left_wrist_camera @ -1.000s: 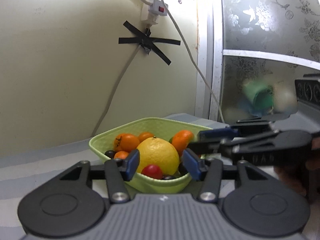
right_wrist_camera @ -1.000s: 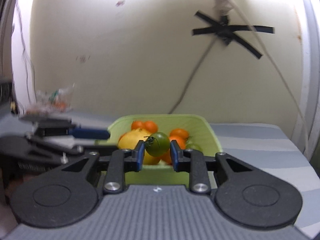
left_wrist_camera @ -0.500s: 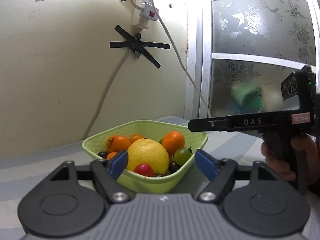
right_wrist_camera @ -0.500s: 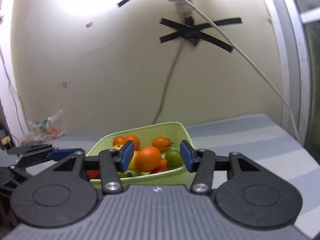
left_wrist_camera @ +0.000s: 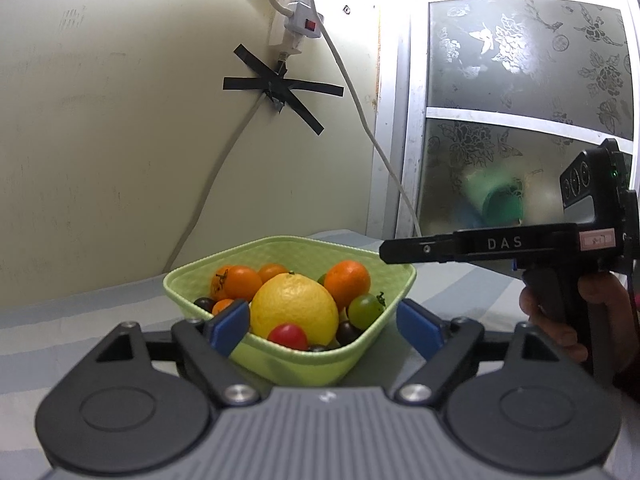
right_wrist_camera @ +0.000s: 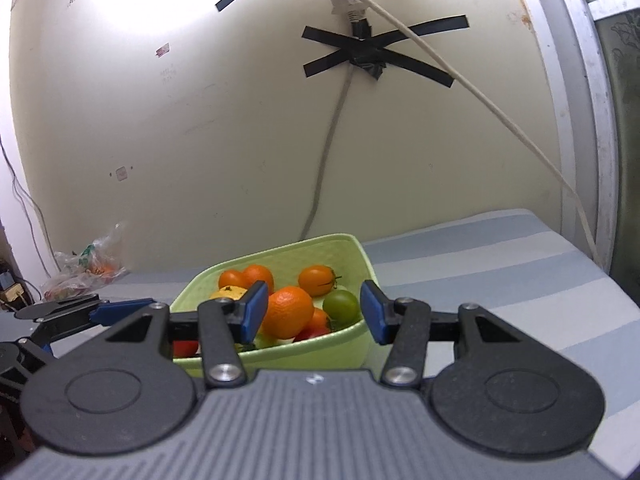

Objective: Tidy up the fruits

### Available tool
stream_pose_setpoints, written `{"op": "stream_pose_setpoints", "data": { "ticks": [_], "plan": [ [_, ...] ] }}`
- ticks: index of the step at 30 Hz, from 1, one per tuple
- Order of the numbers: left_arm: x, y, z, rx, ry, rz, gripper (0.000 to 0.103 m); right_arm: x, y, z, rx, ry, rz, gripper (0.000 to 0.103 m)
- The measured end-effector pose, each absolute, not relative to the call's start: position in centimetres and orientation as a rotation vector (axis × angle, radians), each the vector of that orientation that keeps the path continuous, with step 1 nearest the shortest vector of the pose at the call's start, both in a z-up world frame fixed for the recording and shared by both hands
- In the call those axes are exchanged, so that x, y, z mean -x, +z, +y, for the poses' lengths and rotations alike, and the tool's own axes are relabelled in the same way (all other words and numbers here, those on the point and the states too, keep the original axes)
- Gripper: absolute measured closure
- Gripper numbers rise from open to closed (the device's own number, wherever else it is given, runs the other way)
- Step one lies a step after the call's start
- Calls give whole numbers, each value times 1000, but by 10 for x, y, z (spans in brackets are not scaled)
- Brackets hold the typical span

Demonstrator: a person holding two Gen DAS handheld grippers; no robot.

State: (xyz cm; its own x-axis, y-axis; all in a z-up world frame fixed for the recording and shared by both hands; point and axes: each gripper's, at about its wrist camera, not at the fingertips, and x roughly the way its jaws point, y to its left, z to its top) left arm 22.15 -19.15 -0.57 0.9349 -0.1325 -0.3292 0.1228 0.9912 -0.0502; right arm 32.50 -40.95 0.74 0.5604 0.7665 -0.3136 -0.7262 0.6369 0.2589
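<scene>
You're running two matching black rigs: left gripper (left_wrist_camera: 320,322) and right gripper (right_wrist_camera: 314,312) are both showing blue pads, silver screws, round black discs and a ribbed grey body. The right one's side is reading "DAS" in white, wearing a pink label, a green light glowing.

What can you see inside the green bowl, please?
The green bowl holds a large yellow citrus, several oranges, a green tomato, a red one and dark ones. Whatever lies underneath is covered.
</scene>
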Motion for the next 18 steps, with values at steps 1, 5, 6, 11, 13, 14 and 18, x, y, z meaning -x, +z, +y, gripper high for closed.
{"op": "stream_pose_setpoints", "data": {
  "ticks": [1, 5, 6, 11, 13, 14, 18],
  "plan": [
    [-222, -6, -191, 30, -131, 340, 20, -326, 7, -410, -109, 874, 424, 49],
    [-222, -6, -192, 32, -130, 344, 19, -332, 6, -414, -141, 854, 452, 49],
    [-222, -6, -192, 32, -130, 345, 19, -333, 5, -414, -146, 851, 457, 49],
    [-224, -7, -191, 36, -128, 350, 18, -333, 4, -413, -145, 844, 467, 49],
    [-224, -6, -190, 39, -125, 350, 18, -334, 4, -415, -153, 839, 464, 49],
    [-225, -6, -190, 38, -124, 350, 18, -335, 4, -416, -160, 834, 463, 49],
    [-225, -6, -190, 40, -100, 351, 18, -337, 4, -420, -177, 783, 445, 49]
  ]
}}
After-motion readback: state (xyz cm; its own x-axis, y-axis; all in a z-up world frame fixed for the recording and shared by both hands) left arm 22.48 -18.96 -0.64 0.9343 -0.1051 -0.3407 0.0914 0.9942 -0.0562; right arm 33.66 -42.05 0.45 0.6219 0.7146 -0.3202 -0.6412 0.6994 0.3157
